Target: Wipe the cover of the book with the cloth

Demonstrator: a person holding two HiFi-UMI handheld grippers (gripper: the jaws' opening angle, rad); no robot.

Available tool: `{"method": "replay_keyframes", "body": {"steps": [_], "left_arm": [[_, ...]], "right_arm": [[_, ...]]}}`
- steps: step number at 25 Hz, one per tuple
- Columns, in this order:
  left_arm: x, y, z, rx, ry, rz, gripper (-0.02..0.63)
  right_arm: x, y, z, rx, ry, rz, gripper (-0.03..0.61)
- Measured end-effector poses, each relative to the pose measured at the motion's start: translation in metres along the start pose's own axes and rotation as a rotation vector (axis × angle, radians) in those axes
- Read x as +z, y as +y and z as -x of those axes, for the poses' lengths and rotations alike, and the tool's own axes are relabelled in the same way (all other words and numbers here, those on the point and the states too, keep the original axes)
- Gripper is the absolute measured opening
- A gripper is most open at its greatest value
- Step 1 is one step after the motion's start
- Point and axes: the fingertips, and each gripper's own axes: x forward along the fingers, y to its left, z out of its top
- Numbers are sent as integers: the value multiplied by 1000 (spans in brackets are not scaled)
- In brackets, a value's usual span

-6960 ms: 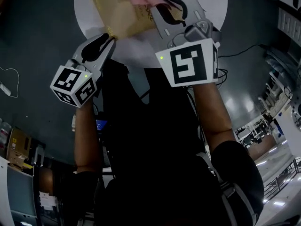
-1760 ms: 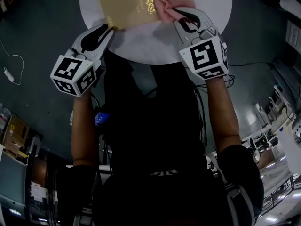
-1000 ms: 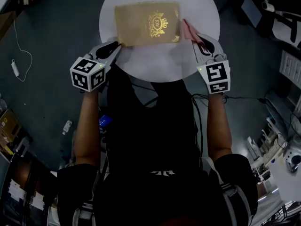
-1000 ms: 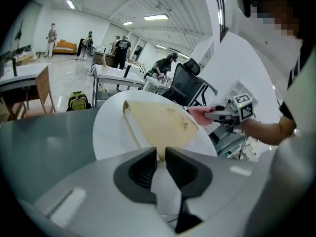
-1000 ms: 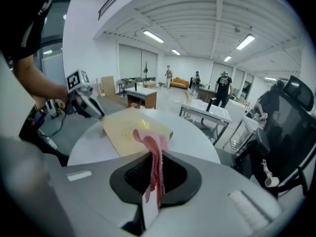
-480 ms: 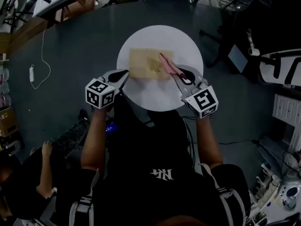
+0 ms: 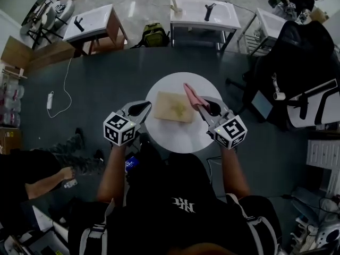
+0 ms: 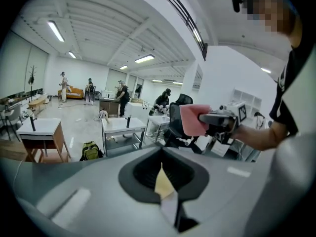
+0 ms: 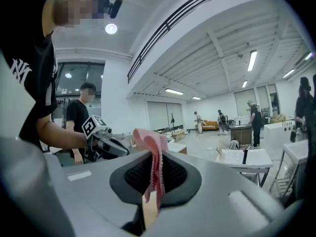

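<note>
A gold-covered book [image 7: 172,107] lies flat on the round white table [image 7: 175,136], far below both grippers. My right gripper [image 7: 202,104] is shut on a pink cloth [image 7: 191,94], which sticks up past its fingertips over the book's right edge. In the right gripper view the cloth [image 9: 154,157] is clamped between the jaws. My left gripper [image 7: 147,106] hangs over the table's left rim, shut with nothing in it; the left gripper view shows its jaws [image 8: 165,191] pressed together, with the cloth [image 8: 193,119] across from it.
White desks [image 7: 204,12] [image 7: 91,24] stand at the back, with a green backpack [image 7: 154,35] on the floor between them. A black office chair [image 7: 297,62] is at the right. A person sits on the dark floor at left [image 7: 42,171], near a cable and power strip [image 7: 50,97].
Both grippers have risen well above the table, which now looks small below. The cloth came up off the book with the right gripper. The left gripper left the book's corner.
</note>
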Motion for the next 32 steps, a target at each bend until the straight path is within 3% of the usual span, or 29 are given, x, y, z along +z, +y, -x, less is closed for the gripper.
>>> {"method": "replay_keyframes", "body": {"steps": [9, 22, 32], "left_arm": [[53, -3, 58, -32, -119, -18, 3], [102, -10, 135, -75, -267, -155, 3], [104, -44, 178, -135, -353, -221, 3]], "right_arm": [[57, 27, 2, 2, -57, -38, 9], [103, 87, 15, -55, -87, 35, 9], [131, 148, 37, -28, -162, 29, 9]]}}
